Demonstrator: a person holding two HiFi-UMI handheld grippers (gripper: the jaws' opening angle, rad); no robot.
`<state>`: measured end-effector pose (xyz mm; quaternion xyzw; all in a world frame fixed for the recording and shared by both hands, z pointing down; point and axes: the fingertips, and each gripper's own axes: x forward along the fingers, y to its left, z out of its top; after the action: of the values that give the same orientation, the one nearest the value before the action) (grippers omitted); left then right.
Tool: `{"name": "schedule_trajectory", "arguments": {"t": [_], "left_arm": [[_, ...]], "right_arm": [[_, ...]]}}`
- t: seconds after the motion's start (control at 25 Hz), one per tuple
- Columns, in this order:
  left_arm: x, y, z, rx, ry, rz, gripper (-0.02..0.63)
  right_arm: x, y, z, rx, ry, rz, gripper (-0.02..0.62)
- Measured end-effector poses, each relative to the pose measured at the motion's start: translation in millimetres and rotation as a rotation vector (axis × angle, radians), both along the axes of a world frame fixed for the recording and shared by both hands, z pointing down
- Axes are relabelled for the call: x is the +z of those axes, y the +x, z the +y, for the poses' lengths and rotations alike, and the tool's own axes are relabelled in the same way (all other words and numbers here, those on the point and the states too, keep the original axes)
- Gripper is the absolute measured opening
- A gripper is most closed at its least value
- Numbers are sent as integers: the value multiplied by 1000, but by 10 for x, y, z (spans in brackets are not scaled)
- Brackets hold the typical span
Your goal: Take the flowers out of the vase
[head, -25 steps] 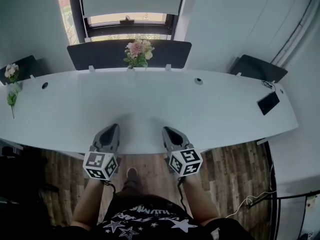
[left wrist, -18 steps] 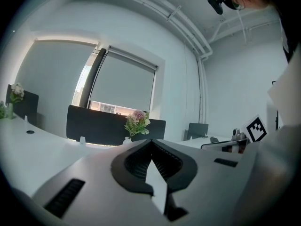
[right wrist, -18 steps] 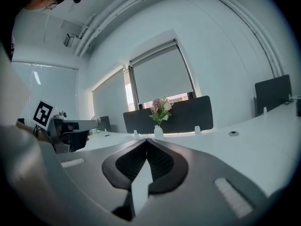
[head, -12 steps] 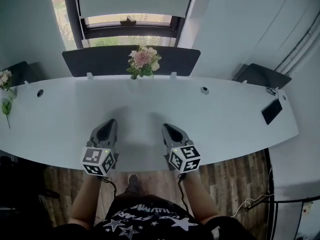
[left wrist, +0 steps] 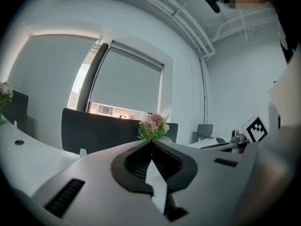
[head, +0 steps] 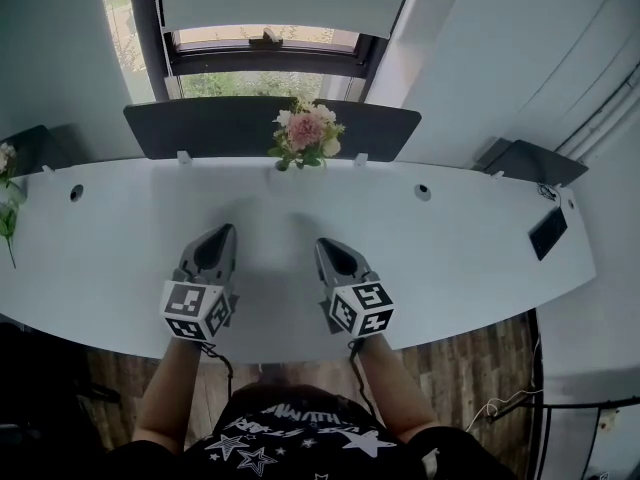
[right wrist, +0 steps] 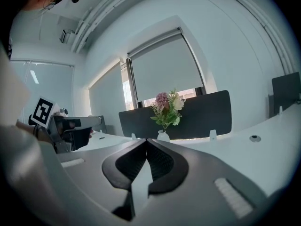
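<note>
A bunch of pink and cream flowers (head: 306, 134) stands in a small white vase (right wrist: 162, 135) at the far edge of the long white desk (head: 470, 248), in front of a dark divider panel. Both grippers hover over the desk's near half, well short of the vase. My left gripper (head: 224, 231) is shut and empty; the flowers (left wrist: 153, 126) show just beyond its tips. My right gripper (head: 323, 243) is shut and empty too, with the flowers (right wrist: 167, 109) ahead of it.
A dark divider panel (head: 200, 128) runs behind the vase below a window. Another flower bunch (head: 8, 183) lies at the desk's far left end. A black phone (head: 551, 232) rests at the right end. Round cable holes (head: 423, 192) dot the desk. Wood floor lies below the near edge.
Both grippers have moved forward over the desk toward the vase, and the head view has come closer to the desk. The jaws stayed shut.
</note>
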<state>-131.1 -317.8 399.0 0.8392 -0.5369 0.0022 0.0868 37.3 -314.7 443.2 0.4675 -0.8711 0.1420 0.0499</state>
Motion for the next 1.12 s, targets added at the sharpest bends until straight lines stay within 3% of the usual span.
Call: {"name": "schedule_trajectory", "arguments": {"t": [0.2, 0.72, 1.12], "left_arm": [[17, -156, -254, 13, 9, 14, 9], [323, 74, -686, 97, -26, -14, 9], [572, 120, -1077, 61, -56, -70, 11]], "right_arm": [[0, -115, -242, 34, 9, 7, 3], [103, -55, -679, 107, -22, 22, 3], [293, -57, -1163, 90, -65, 15, 8]]}}
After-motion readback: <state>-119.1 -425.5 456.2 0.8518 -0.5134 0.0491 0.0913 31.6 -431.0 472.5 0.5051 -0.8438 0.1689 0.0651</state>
